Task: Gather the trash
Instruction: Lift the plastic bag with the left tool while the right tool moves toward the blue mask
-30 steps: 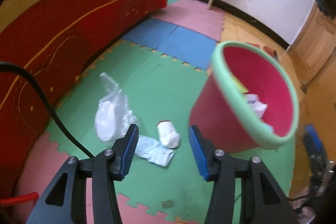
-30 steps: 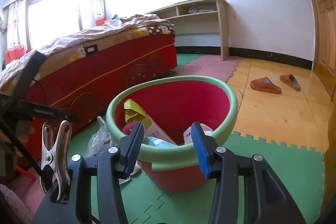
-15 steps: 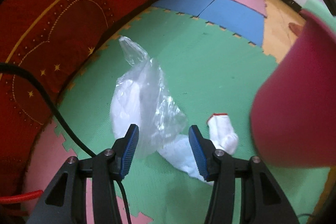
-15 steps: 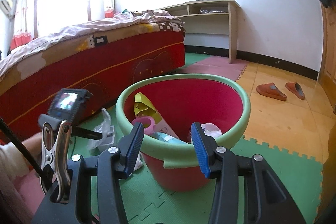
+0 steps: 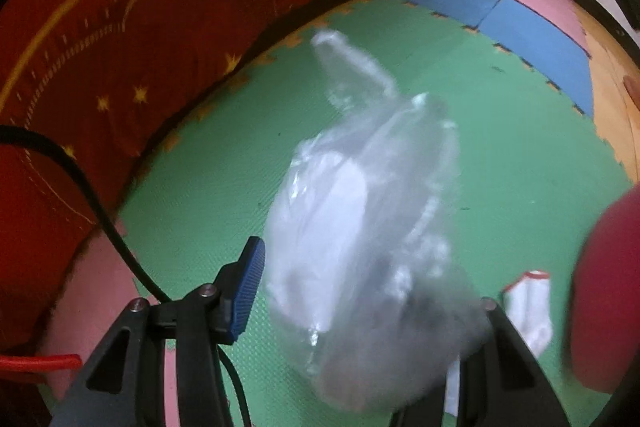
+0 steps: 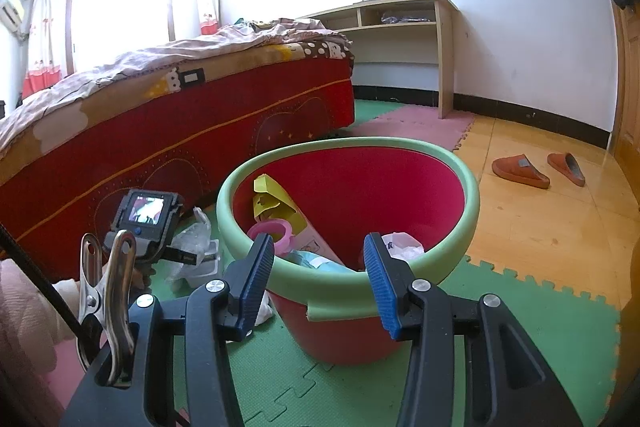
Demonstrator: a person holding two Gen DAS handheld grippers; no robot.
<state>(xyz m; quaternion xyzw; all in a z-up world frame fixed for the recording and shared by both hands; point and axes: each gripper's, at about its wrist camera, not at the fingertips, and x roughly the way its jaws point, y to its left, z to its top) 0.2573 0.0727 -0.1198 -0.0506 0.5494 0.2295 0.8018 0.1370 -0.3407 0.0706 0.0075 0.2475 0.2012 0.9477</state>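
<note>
The left tool (image 5: 360, 291) stands released around a plastic bag (image 5: 360, 219) beside the bucket (image 6: 348, 211); it seems light, soft, slippery: pinch its crumpled middle.

Clear crumpled plastic bag (image 5: 360, 227) with something white inside, lying on the green floor mat beside the red bed. White sock with red cuff (image 5: 530, 303) just beside it. Red bin with green rim (image 6: 348, 219) upright nearby, holding a yellow-pink box (image 6: 280, 215), pink ring, crumpled white paper.
</note>
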